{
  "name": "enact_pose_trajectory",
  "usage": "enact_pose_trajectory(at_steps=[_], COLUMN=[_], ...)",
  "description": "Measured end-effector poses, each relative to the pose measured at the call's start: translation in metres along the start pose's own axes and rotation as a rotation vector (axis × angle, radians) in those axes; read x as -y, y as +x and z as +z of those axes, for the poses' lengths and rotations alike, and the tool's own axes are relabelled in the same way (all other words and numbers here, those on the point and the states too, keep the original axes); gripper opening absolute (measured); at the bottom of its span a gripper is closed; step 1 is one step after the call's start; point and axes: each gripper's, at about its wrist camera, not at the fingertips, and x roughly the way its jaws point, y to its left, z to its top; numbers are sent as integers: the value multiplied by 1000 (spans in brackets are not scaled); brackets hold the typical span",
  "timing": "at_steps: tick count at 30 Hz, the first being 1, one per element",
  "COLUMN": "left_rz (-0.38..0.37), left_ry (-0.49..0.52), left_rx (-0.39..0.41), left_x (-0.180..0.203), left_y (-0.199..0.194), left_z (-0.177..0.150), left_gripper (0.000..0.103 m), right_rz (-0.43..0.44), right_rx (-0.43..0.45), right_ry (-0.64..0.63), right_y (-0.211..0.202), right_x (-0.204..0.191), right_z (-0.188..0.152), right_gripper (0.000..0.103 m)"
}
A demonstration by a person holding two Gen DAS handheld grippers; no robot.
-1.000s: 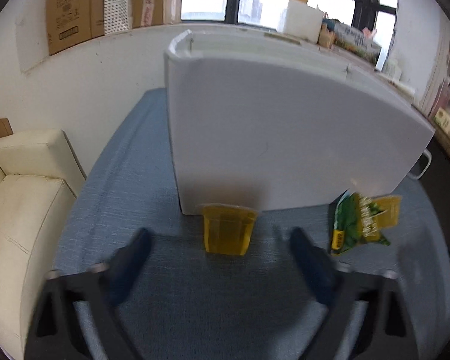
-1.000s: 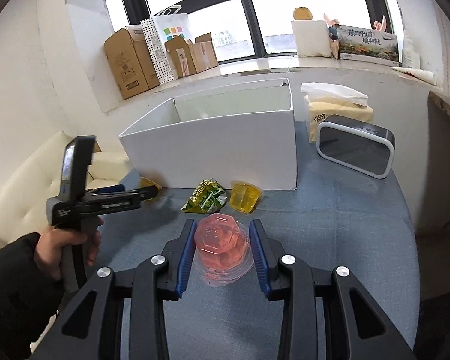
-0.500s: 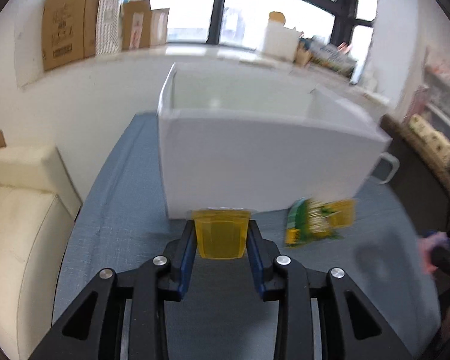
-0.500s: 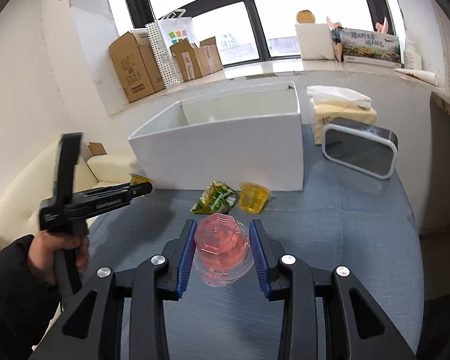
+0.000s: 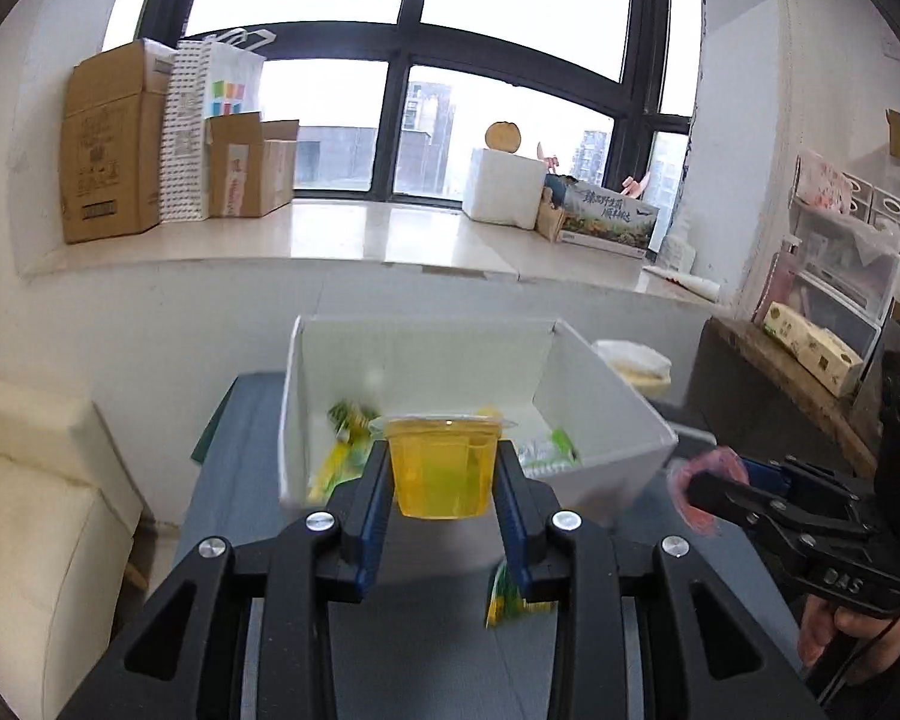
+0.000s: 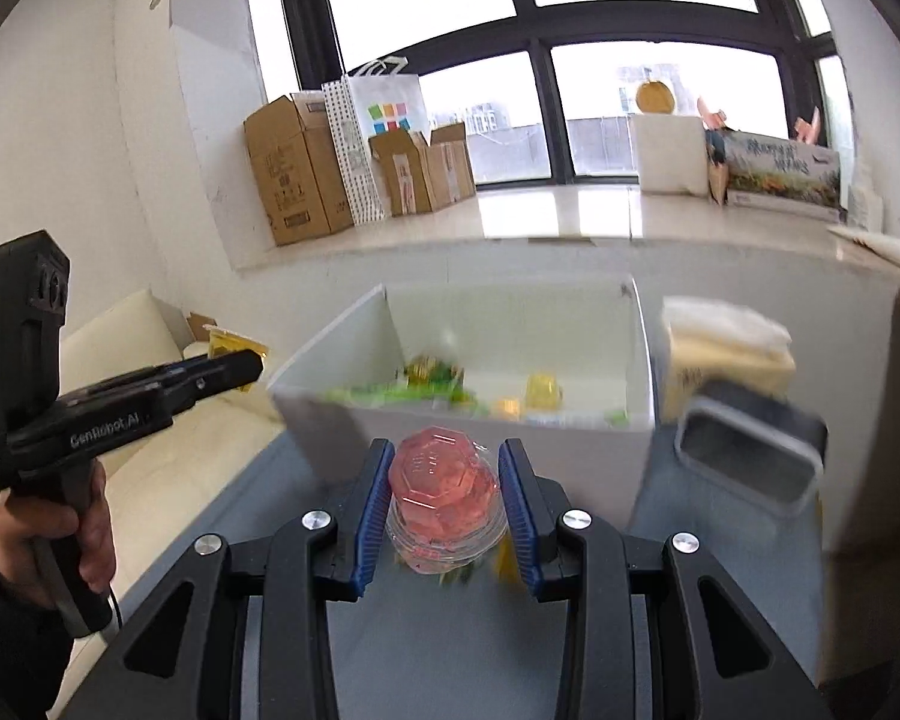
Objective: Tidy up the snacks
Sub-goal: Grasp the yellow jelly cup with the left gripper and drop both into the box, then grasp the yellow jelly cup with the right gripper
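Left gripper (image 5: 443, 483) pinches a yellow cup (image 5: 444, 467), right gripper (image 6: 444, 498) a pink cup (image 6: 444, 495); box (image 6: 588, 441) part-filled (packet (image 5: 506, 600) remains on table (image 5: 426, 660)).

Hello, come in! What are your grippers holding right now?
Left gripper shut on yellow jelly cup. Right gripper shut on pink jelly cup. White cardboard box ahead, open, unobstructed.

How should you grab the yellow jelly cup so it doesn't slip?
Grip the yellow cup by its side walls, just under the wide rim, coming in level from the front. That's how the left gripper holds it: the cup stands upright, and the rim sticks out above the pads, so it likely can't slide down.
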Motion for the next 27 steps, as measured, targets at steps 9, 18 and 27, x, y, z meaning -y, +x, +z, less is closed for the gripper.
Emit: enact_pose_trajectory(at_steps=[9, 18, 27], left_rz=[90, 117, 90], left_ry=[-7, -13, -39], left_rx=[-163, -121, -108], left_x=[-13, -23, -21], left_y=[97, 88, 55], left_z=[22, 24, 12], left_gripper=[55, 103, 103], right_rz=[-87, -132, -35], right_rx=[-57, -68, -47], right_ry=[6, 20, 104], right_y=[73, 65, 28], right_x=[27, 48, 44], right_z=[53, 44, 9], right_gripper=[41, 103, 103])
